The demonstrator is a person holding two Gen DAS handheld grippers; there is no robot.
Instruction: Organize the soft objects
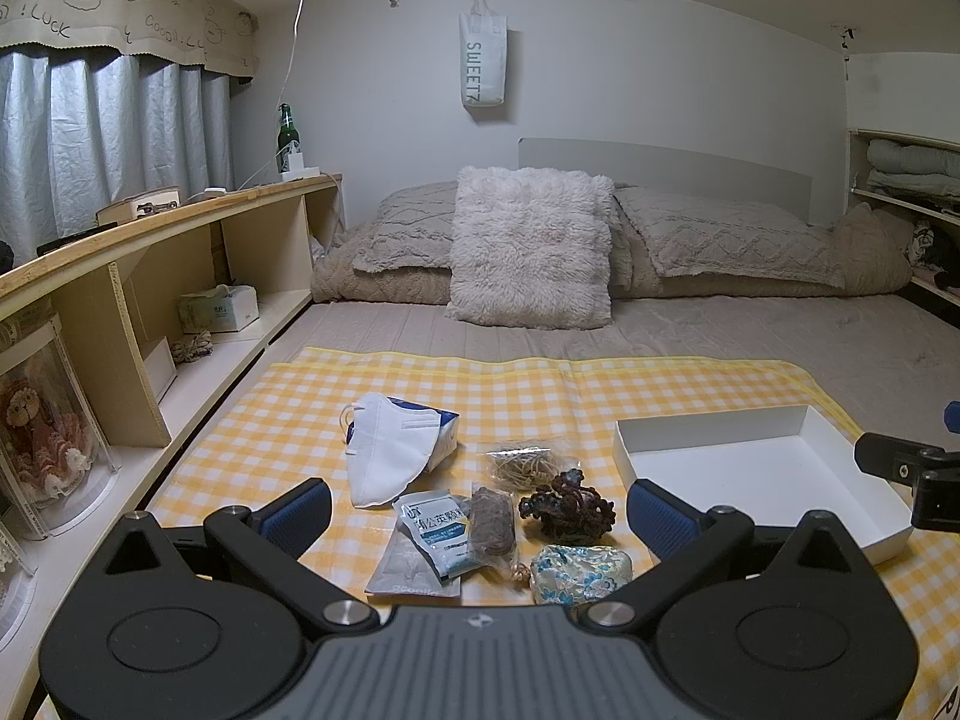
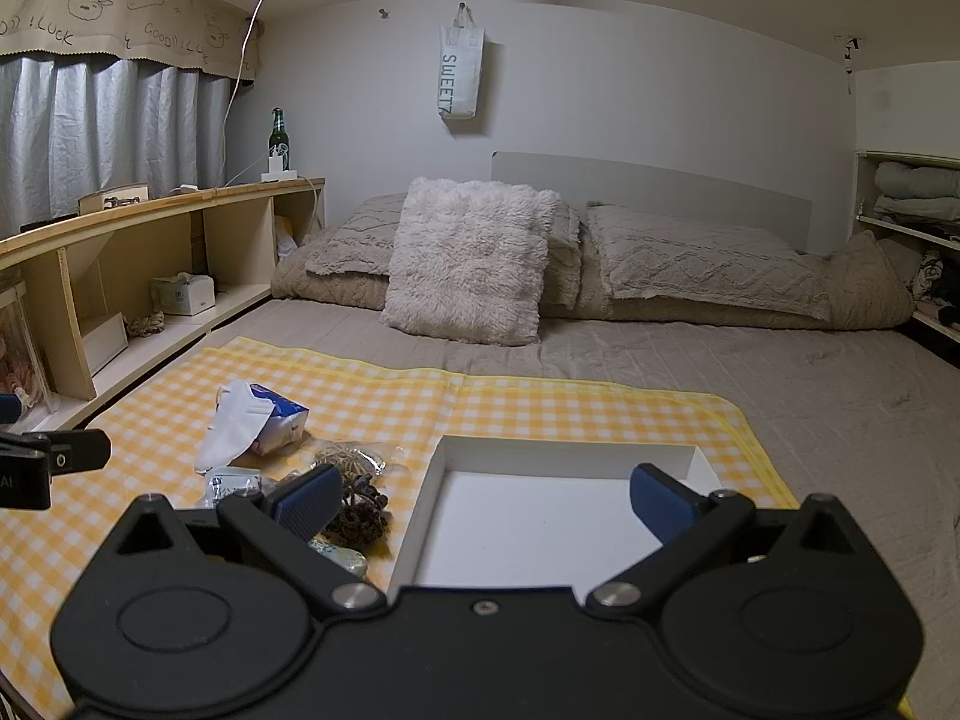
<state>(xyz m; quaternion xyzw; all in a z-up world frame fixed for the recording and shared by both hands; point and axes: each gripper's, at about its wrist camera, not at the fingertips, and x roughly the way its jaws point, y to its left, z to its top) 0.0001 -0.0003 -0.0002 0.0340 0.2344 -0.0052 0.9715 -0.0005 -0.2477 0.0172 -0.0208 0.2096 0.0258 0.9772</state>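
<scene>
The left claw (image 1: 480, 507) is hovering low over the near edge of a yellow checked cloth (image 1: 540, 387), its blue-padded fingers (image 1: 303, 510) spread wide and gripping nothing. Between those fingers a cluster of soft things is lying on the cloth: a floral blue-and-white pouch (image 1: 581, 573) nearest, a printed sachet (image 1: 433, 534) overlapping a silvery packet (image 1: 402, 570), a brown bundle in clear wrap (image 1: 492, 525), and a dark knotted cord piece (image 1: 567, 507). Just beyond them a bag of tan cord (image 1: 525, 462) is resting, and farther left a white face mask (image 1: 390, 450) is leaning over a blue-and-white pack (image 1: 441, 426).

The right claw (image 2: 483, 498) is likewise hanging released, its fingers wide apart above the near part of a white tray (image 2: 540, 519), which is sitting empty on the cloth to the right of the cluster.

Farther back, the grey bed (image 2: 720, 372) is carrying a fluffy white cushion (image 2: 468, 258) propped against beige pillows (image 2: 690, 258).
</scene>
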